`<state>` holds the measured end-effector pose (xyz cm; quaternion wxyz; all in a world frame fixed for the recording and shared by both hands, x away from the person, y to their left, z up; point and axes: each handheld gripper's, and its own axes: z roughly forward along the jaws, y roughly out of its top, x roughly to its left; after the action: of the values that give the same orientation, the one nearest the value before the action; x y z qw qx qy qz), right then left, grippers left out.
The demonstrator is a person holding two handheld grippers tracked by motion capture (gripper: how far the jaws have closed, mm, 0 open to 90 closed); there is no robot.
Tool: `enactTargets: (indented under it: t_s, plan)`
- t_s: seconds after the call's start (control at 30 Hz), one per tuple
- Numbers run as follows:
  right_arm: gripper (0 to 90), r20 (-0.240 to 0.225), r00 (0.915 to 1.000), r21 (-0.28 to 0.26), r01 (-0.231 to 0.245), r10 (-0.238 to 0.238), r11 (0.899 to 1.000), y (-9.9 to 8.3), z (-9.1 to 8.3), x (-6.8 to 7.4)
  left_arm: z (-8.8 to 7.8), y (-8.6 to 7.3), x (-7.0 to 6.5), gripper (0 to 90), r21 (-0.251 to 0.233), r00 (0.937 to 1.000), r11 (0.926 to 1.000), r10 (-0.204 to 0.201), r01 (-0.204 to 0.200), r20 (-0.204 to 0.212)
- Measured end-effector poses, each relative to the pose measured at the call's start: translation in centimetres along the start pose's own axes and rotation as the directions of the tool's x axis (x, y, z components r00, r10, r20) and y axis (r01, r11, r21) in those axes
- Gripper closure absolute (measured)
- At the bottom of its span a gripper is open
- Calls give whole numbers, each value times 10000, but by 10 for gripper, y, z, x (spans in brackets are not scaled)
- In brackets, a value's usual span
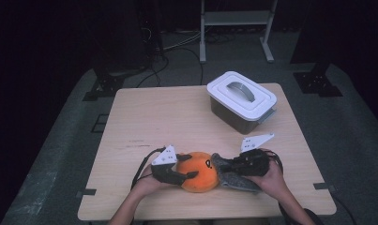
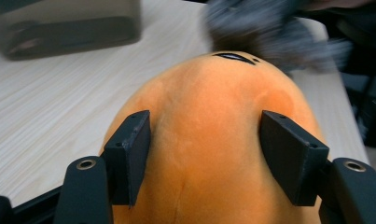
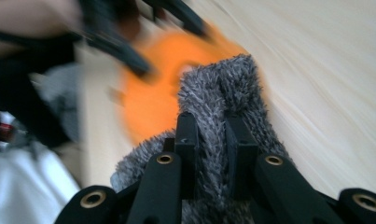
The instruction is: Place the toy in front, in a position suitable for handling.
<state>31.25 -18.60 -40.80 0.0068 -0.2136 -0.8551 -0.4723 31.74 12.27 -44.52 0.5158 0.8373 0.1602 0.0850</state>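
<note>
A: High view first. What lies on the table?

B: An orange plush toy sits near the front edge, at about six o'clock from the table's middle. A grey fuzzy cloth touches the toy at its three o'clock side. A lidded plastic box with a grey handle stands at about one o'clock, well apart from the toy.

A: And the grippers there?

B: The left gripper comes in from the toy's nine o'clock, its jaws reaching around the toy's near side. The right gripper comes from three o'clock and sits on the cloth.

A: Left gripper view?

B: The toy bulges between the two jaws. The left gripper has its pads pressed on the plush at either side, so it pinches the toy. The cloth is blurred at twelve to one o'clock beyond the toy, and the box at eleven o'clock.

A: Right gripper view?

B: The right gripper has its jaws drawn close together, pinching a fold of the cloth. The toy, blurred, lies behind the cloth at eleven o'clock, with the left gripper across its top.
</note>
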Motion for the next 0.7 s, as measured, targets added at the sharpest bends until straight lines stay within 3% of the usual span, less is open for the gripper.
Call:
enactTargets:
  t_s: [0.1,0.17,0.3,0.4,0.5,0.57,0.6,0.63,0.7]
  plan:
    - [767,-99,9967,-21,804,-804,9968,9,5,20,4,3,2,349,-19,9985,9989,-471,471,-264]
    - [767,292,9931,659,1118,-1139,9915,7,17,22,3,5,2,335,42,9988,9990,-433,434,-220]
    - [769,365,9957,720,820,-848,9940,2,18,12,-6,13,4,288,-58,9992,9994,-341,343,214]
    - [767,810,9939,722,693,-751,9950,1,13,6,-10,12,5,278,-1,9970,9988,-490,491,592]
    - [770,820,9955,634,416,-468,9971,-1,11,3,-7,9,4,337,208,9988,9990,-394,388,302]
    - [768,501,9949,327,858,-874,9958,6,10,17,-5,8,4,365,165,9989,9988,-471,471,22]
    - [768,501,9949,327,858,-874,9958,6,10,17,-3,8,4,365,103,9985,9985,-537,538,-89]
    - [759,298,9911,322,1290,-1300,9911,9,16,27,-2,8,4,363,87,9977,9980,-626,629,-257]
    - [757,347,9888,437,1435,-1451,9887,9,19,29,-2,8,4,361,100,9979,9981,-602,605,-254]
